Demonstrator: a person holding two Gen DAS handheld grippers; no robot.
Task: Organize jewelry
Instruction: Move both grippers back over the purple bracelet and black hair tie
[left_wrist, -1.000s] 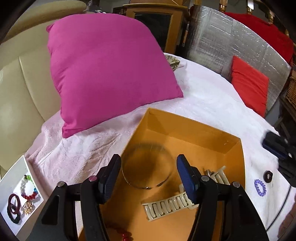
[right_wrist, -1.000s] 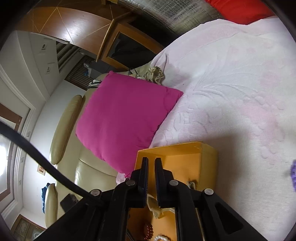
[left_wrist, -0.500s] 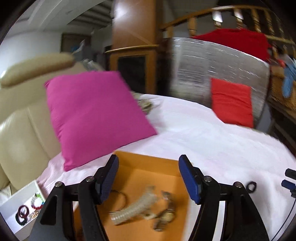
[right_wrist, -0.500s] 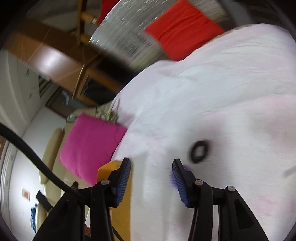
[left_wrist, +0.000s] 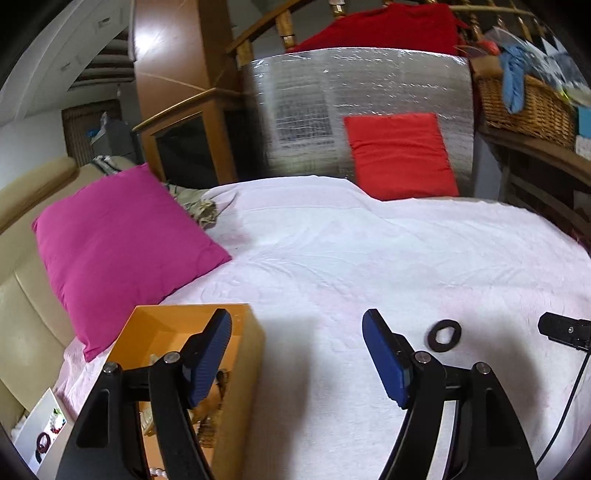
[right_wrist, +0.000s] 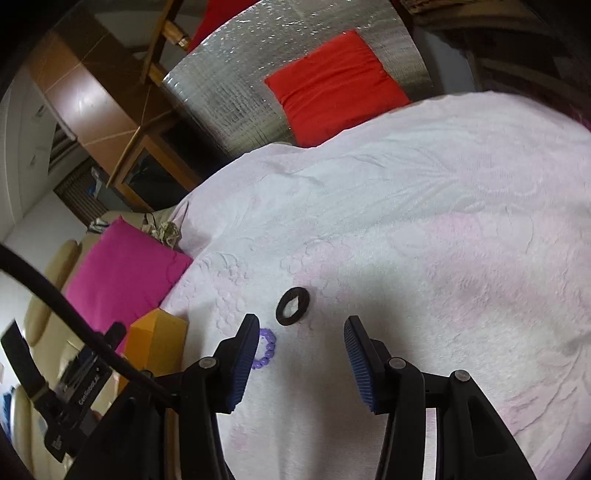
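Note:
A black ring-shaped hair tie (left_wrist: 444, 335) (right_wrist: 292, 306) lies on the white bedspread. A purple beaded band (right_wrist: 266, 349) lies close by, partly behind my right gripper's left finger. My right gripper (right_wrist: 301, 363) hovers open just short of the black tie, with nothing between its fingers. My left gripper (left_wrist: 297, 354) is over bare bedspread, its jaws opening and empty; its left finger overlaps the orange box (left_wrist: 236, 314) (right_wrist: 157, 339), which holds jewelry. A white tray (left_wrist: 40, 417) with a few pieces sits at the lower left.
A pink pillow (left_wrist: 122, 251) leans on the beige sofa (left_wrist: 22, 295) behind the box. A red cushion (left_wrist: 399, 155) rests against a silver foil panel (left_wrist: 295, 110) at the bed's far edge. A wicker basket (left_wrist: 528, 107) stands on a shelf at right.
My left gripper lifted off the orange box and swung right over the bedspread, its jaws widening. My right gripper went from shut to open and swung from the box to the black hair tie.

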